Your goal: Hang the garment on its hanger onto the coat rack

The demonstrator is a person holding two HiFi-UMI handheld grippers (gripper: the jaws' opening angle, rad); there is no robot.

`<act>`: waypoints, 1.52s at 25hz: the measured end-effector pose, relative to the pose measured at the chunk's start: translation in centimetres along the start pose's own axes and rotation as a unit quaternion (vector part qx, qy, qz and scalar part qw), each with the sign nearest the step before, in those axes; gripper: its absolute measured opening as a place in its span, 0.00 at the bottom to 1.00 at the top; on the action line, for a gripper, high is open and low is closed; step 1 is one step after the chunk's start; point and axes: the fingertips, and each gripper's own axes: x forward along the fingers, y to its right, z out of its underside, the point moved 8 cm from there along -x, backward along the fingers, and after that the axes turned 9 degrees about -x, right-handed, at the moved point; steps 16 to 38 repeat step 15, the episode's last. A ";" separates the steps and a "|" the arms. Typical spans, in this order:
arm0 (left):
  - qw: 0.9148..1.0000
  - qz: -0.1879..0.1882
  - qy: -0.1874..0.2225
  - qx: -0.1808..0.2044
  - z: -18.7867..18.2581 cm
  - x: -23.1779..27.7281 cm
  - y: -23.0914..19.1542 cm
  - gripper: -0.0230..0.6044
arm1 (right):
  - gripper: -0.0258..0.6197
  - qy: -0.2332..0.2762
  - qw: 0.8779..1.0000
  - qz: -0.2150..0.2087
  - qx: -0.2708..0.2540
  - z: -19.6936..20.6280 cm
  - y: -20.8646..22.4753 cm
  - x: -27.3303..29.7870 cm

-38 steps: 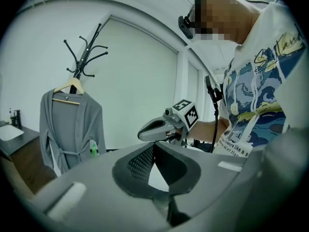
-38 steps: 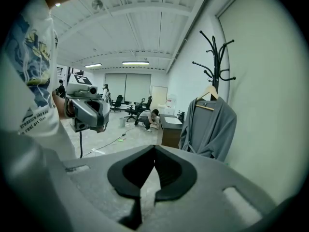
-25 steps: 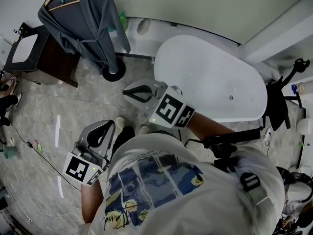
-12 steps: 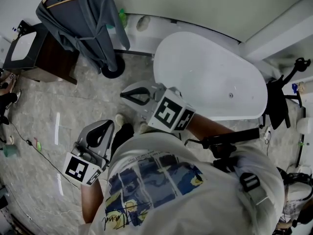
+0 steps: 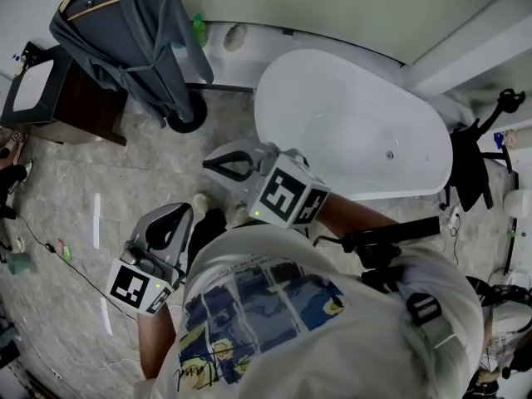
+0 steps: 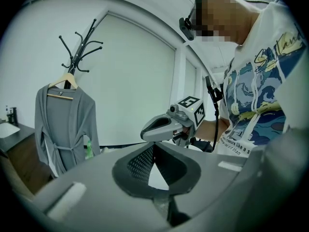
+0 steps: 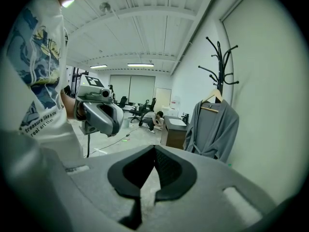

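A grey robe (image 5: 133, 44) hangs on a wooden hanger (image 6: 63, 83) from the black coat rack (image 6: 79, 52) at the far left of the head view. The same robe (image 7: 215, 129) shows at the right in the right gripper view, below the rack's hooks (image 7: 219, 62). My left gripper (image 5: 183, 210) is held low near the person's body, shut and empty. My right gripper (image 5: 209, 161) is a little farther forward, also shut with nothing in it. Both are well short of the rack. Each gripper sees the other: right gripper (image 6: 161, 128), left gripper (image 7: 101, 115).
A white bathtub (image 5: 349, 127) stands ahead on the right. Left of the rack's round base (image 5: 187, 116) is a dark cabinet with a basin (image 5: 46, 90). A cable (image 5: 50, 243) runs across the stone floor. A person crouches in the far room (image 7: 153, 120).
The head view has shifted slightly, so the robe and tub sit a little higher and farther left. Both grippers stay shut and almost still. The robe stays on the rack.
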 end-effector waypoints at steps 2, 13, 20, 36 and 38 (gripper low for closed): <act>1.000 0.002 -0.003 0.000 0.0 0.1 -0.1 0.04 | 0.04 -0.001 1.000 0.001 0.001 0.2 0.1 0.0; 1.000 0.000 -0.009 -0.003 -0.2 0.6 -1.3 0.04 | 0.04 -0.004 1.000 -0.005 0.000 0.6 0.8 1.0; 1.000 -0.001 -0.010 -0.003 -0.3 0.6 -1.7 0.04 | 0.04 -0.004 1.000 -0.008 0.000 0.5 1.1 1.4; 1.000 -0.001 -0.010 -0.003 -0.3 0.6 -1.7 0.04 | 0.04 -0.004 1.000 -0.008 0.000 0.5 1.1 1.4; 1.000 -0.001 -0.010 -0.003 -0.3 0.6 -1.7 0.04 | 0.04 -0.004 1.000 -0.008 0.000 0.5 1.1 1.4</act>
